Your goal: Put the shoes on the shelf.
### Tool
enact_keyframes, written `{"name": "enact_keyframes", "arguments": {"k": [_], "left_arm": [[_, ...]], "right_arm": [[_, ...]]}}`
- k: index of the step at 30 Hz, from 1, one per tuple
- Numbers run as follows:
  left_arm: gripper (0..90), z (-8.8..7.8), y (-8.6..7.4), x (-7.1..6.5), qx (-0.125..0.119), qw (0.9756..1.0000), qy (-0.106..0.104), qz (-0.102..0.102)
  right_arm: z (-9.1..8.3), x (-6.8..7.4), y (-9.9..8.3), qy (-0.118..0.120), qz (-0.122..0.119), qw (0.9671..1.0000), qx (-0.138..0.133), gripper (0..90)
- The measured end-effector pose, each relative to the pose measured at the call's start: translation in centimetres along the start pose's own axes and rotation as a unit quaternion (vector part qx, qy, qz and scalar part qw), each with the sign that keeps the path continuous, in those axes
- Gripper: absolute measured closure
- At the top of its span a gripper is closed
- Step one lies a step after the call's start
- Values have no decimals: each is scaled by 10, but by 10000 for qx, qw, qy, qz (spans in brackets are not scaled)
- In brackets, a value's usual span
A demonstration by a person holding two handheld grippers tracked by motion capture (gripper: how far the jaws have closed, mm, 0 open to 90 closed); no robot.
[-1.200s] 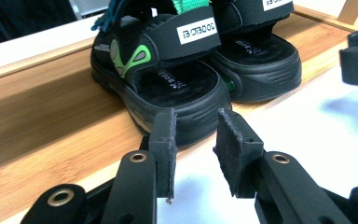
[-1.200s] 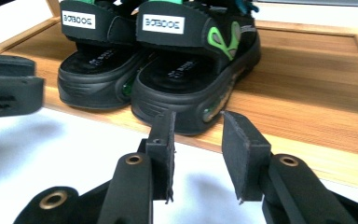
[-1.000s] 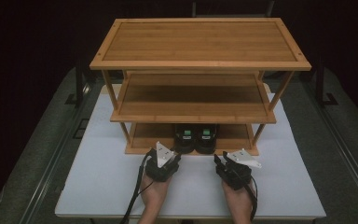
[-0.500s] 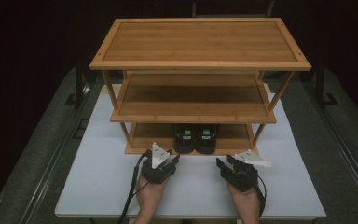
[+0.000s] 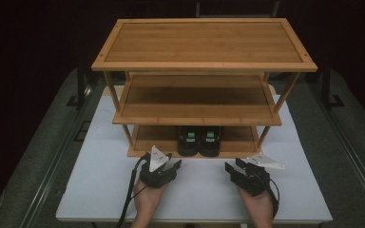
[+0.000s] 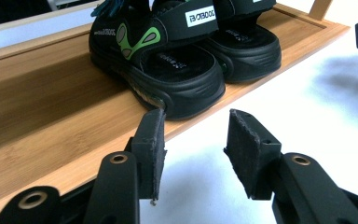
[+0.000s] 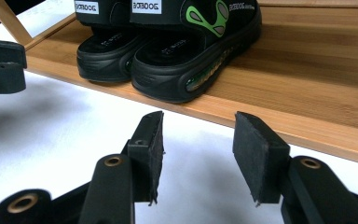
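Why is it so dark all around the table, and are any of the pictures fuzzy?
High view: light falls on the white table and the bamboo shoe rack, while the room around is black, and it looks a bit soft. Left gripper view: the sandals are sharp, and a soft grey shadow lies on the table at right. Right gripper view: bright and clear, with a shadow under the other tongs.

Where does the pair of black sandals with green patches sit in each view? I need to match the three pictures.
High view: the pair of black sandals with green patches stands mid-picture on the wooden rack's bottom shelf.
Left gripper view: the pair is top centre, heels toward the camera.
Right gripper view: the pair is top, left of centre.
Shared landmark: the bottom shelf's front edge meeting the white tabletop.
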State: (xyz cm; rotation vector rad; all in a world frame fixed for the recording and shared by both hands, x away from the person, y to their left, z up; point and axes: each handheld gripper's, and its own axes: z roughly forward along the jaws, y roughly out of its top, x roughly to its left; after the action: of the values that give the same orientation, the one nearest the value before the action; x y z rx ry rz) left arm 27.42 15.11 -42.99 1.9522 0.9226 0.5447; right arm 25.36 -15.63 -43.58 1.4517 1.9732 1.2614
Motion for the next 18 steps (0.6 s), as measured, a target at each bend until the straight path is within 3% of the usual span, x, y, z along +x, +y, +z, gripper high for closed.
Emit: {"name": "enact_keyframes", "arguments": {"k": [18], "left_arm": [[465, -13, -7, 12, 110, 9999, -121, -49]], "right_arm": [[-15, -20, -5, -58, -51, 9999, 110, 485]]}}
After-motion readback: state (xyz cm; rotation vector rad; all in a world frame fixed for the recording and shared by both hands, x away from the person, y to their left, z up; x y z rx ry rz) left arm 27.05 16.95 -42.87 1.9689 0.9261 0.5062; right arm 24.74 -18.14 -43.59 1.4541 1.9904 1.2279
